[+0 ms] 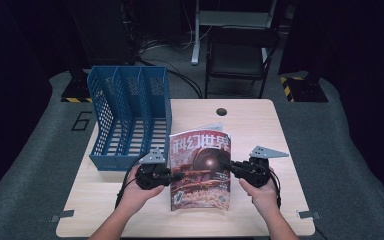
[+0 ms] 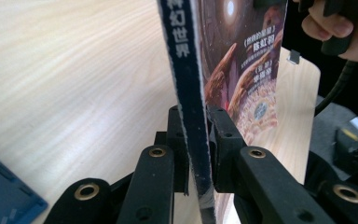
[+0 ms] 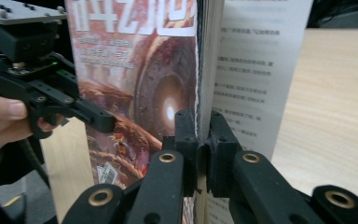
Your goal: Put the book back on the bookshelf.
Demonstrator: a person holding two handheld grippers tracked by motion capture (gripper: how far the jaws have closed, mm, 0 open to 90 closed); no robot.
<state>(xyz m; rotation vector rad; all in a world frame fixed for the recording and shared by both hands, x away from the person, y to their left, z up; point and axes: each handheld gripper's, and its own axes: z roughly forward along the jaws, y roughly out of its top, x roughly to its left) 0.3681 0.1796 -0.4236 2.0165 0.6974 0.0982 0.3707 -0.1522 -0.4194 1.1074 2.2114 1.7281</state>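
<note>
A magazine point(image 1: 200, 170) with a red-brown cover stands upright on the wooden table point(image 1: 265, 130), held between both hands. My left gripper point(image 1: 177, 176) is shut on its spine side; in the left gripper view the jaws point(image 2: 196, 135) clamp the dark blue spine point(image 2: 186, 70). On the opposite edge my right gripper point(image 1: 226, 166) is shut on the pages, and the right gripper view has its jaws point(image 3: 204, 135) pinching the page block beside the cover point(image 3: 140, 70). A loose page point(image 3: 256, 70) hangs free to the right of that pinch. The left gripper point(image 3: 100, 120) also appears there, across the cover.
A blue three-slot file rack point(image 1: 130, 115) stands at the table's back left, close to the magazine's left. A cable hole point(image 1: 222, 111) sits near the far edge. Beyond the table is a dark chair point(image 1: 240, 55). Bare tabletop lies to the right and in front.
</note>
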